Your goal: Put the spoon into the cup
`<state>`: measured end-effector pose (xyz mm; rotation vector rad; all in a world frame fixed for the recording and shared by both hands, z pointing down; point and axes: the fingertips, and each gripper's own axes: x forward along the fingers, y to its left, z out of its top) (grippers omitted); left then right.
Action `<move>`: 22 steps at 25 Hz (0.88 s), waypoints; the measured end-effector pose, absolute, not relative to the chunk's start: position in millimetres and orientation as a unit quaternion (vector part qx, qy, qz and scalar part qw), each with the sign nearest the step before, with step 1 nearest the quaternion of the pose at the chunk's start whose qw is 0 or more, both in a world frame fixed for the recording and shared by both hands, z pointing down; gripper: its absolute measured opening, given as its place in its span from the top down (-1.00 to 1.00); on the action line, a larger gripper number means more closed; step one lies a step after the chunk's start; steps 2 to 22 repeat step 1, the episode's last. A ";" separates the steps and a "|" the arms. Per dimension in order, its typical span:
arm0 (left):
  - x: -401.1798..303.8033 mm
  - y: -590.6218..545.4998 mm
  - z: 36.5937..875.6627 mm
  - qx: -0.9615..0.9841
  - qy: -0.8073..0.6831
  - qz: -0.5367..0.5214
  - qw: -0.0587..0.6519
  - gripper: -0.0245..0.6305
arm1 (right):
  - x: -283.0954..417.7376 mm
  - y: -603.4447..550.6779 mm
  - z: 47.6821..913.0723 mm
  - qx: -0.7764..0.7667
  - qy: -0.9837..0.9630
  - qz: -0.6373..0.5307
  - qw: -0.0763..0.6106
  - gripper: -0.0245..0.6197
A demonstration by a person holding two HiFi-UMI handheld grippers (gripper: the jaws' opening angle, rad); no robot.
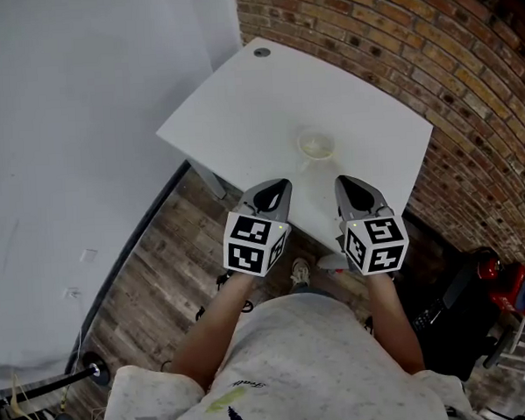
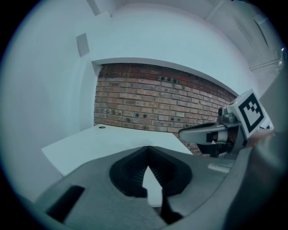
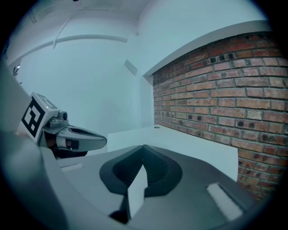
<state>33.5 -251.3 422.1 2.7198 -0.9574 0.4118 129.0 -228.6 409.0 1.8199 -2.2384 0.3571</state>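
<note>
A small pale cup (image 1: 315, 145) stands on the white table (image 1: 239, 101), near its front edge. A faint pale streak lies against the cup's near side; I cannot tell whether it is the spoon. My left gripper (image 1: 282, 185) hovers over the table's front edge, left of and nearer than the cup, shut and holding nothing. My right gripper (image 1: 341, 182) is level with it on the right, also shut and holding nothing. In the left gripper view the jaws (image 2: 147, 147) meet at the tip, and so do those in the right gripper view (image 3: 144, 146). Neither gripper view shows the cup.
A brick wall (image 1: 394, 40) runs behind and to the right of the table. A cable grommet (image 1: 261, 52) sits at the far corner. White wall (image 1: 83, 126) on the left, wood floor (image 1: 161, 289) below. Red and black gear (image 1: 498, 276) lies at the right.
</note>
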 end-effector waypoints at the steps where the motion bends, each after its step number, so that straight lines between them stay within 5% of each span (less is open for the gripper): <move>1: 33.4 -250.9 422.2 0.928 -0.326 0.141 0.114 0.95 | 129.0 -228.1 409.3 0.622 -0.765 0.122 0.117 0.89; 22: 33.4 -250.9 422.2 0.928 -0.326 0.141 0.114 0.95 | 129.0 -228.1 409.3 0.622 -0.765 0.122 0.117 0.89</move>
